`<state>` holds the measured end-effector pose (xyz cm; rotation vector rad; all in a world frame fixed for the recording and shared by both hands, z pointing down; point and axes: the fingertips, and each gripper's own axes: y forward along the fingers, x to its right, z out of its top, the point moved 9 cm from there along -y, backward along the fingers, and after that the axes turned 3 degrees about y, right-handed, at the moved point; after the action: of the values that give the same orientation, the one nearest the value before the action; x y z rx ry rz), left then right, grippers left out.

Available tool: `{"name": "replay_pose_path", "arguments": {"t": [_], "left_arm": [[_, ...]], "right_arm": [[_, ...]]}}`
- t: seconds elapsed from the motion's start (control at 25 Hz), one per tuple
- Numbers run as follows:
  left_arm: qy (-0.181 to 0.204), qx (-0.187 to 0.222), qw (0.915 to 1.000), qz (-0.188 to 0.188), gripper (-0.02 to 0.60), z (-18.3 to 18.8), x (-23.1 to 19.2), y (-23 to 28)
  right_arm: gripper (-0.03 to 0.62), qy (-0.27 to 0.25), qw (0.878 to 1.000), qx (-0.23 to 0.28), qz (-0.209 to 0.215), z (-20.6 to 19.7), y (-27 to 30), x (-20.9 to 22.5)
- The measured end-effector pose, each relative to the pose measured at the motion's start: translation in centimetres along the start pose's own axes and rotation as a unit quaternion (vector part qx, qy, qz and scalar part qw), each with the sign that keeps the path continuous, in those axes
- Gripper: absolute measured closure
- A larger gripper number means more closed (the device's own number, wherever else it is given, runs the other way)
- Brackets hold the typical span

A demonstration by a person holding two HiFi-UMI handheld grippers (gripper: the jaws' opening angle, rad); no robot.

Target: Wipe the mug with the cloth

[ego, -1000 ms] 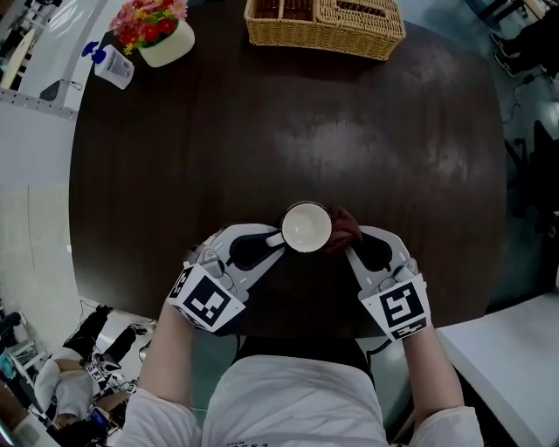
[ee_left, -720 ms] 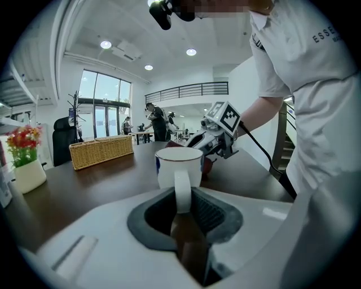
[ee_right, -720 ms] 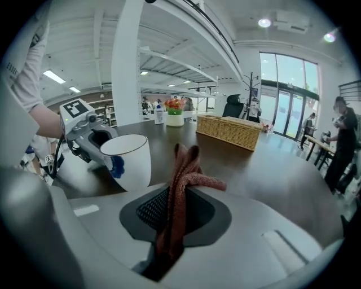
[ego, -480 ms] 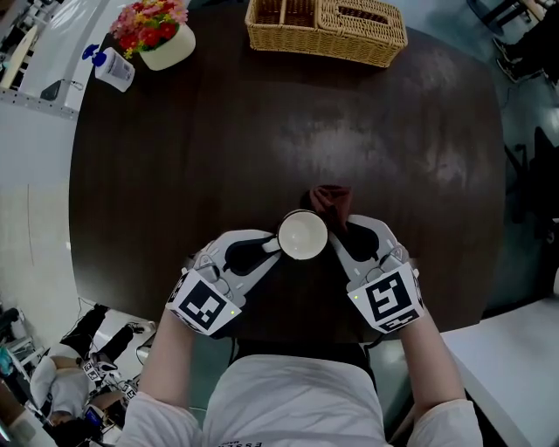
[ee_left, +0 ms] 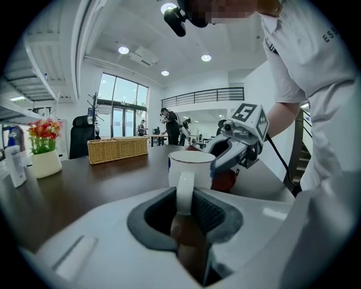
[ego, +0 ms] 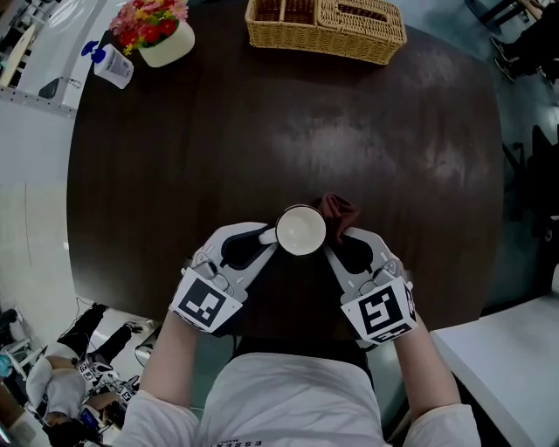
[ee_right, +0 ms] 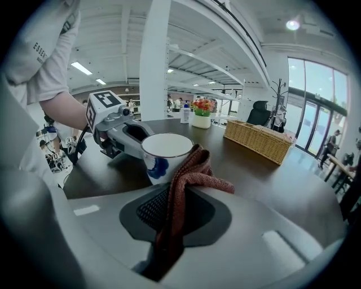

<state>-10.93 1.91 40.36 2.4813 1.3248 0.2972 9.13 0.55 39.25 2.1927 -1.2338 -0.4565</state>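
A white mug (ego: 301,230) with a blue mark on its side (ee_right: 158,167) stands near the front of the dark table (ego: 262,113). My left gripper (ego: 265,238) is shut on the mug's handle (ee_left: 184,189). The reddish-brown cloth (ego: 337,209) is pinched in my right gripper (ego: 336,236) and presses against the mug's right side (ee_right: 192,169). From the left gripper view the mug (ee_left: 191,169) rises in front, with the right gripper (ee_left: 234,148) and the cloth (ee_left: 224,179) behind it.
A wicker basket (ego: 325,26) stands at the table's far edge. A white pot of red flowers (ego: 157,30) and a pump bottle (ego: 109,63) are at the far left. My torso is close against the near edge.
The right gripper has swung the cloth around the mug's right side, from beside it to behind it and back to the far right. The mug and left gripper shifted slightly.
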Motion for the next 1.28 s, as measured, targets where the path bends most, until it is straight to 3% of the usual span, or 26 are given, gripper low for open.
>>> {"name": "replay_pose_path", "arguments": {"t": [0.2, 0.36, 0.6, 0.8, 1.04, 1.28], "left_arm": [[-0.003, 0.005, 1.0, 0.003, 0.506, -0.2, 0.0, -0.3], [0.015, 0.001, 0.9998, -0.011, 0.506, -0.3, -0.2, -0.3], [0.044, -0.023, 0.9965, -0.067, 0.506, -0.7, -0.9, -0.5], [0.058, -0.03, 0.9928, -0.1, 0.506, -0.2, -1.9, -0.2], [0.065, -0.045, 0.9875, -0.136, 0.506, 0.5, -2.9, 0.3], [0.057, -0.052, 0.9854, -0.152, 0.506, 0.2, -3.5, 0.5]], "right_arm": [[0.516, 0.014, 1.0, -0.006, 0.013, -0.9, -0.8, -3.3], [0.516, 0.018, 0.999, -0.003, 0.032, -0.9, -1.4, -4.1], [0.514, -0.012, 1.0, 0.006, 0.017, -0.2, -2.4, 0.7], [0.514, -0.094, 0.991, -0.004, 0.091, 2.6, 0.3, 5.2], [0.516, -0.193, 0.957, 0.004, 0.215, 6.2, 5.2, 7.3], [0.516, -0.294, 0.897, -0.02, 0.328, 8.0, 8.6, 7.7]]}}
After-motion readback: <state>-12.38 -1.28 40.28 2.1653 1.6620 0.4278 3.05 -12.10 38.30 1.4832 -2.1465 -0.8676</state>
